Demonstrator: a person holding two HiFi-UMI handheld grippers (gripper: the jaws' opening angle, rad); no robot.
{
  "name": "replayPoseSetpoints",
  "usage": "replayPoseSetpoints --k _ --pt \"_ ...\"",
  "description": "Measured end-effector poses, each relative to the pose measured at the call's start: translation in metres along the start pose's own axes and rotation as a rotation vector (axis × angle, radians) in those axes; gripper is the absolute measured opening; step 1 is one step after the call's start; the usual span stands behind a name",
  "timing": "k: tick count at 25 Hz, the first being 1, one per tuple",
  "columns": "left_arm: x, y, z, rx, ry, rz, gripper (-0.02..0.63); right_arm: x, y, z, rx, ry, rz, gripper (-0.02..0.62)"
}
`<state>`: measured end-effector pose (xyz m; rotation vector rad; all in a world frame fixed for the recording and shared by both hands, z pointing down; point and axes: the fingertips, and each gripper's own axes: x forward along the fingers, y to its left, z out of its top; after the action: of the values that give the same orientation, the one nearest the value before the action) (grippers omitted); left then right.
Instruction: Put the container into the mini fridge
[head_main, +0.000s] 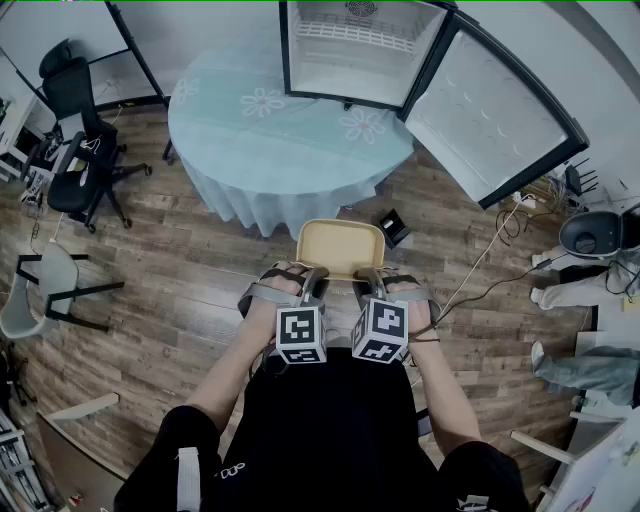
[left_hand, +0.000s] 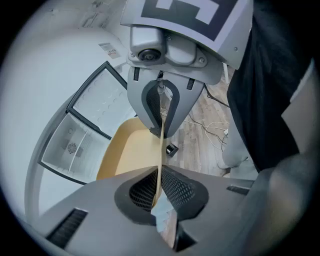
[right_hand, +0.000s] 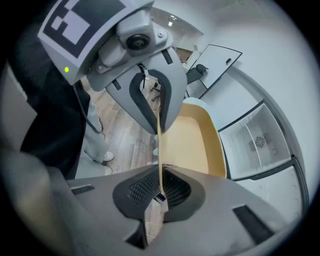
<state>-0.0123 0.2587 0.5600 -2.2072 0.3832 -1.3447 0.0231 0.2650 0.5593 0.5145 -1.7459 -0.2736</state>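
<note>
**Tan container carried by both grippers, short of the open mini fridge**

The container (head_main: 340, 247), a shallow, empty tan tub, hangs level over the wood floor in front of the mini fridge (head_main: 355, 50), short of the round table (head_main: 250, 150) that the fridge stands on. The left gripper (head_main: 312, 275) and right gripper (head_main: 368, 277) sit side by side at the container's near rim, each with its jaws closed narrow onto the thin wall. Two grips on one edge probably keep the tub from tipping. The fridge door (head_main: 490, 110) is swung wide to the fridge's right in the head view, and the white shelf inside looks bare. The way in appears free, leaving a lift and a forward reach.
</note>
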Motion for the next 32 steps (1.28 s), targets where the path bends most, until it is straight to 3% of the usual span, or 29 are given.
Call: replayPoseSetpoints --k 14,32 --pt "0.005 0.004 -0.03 -0.008 0.052 -0.013 0.035 0.022 0.0 0.017 -0.027 -0.028 0.029 0.021" --pt "0.001 -0.008 -0.038 0.0 -0.045 -0.049 0.035 0.021 0.012 0.028 -0.007 0.044 0.003 0.021"
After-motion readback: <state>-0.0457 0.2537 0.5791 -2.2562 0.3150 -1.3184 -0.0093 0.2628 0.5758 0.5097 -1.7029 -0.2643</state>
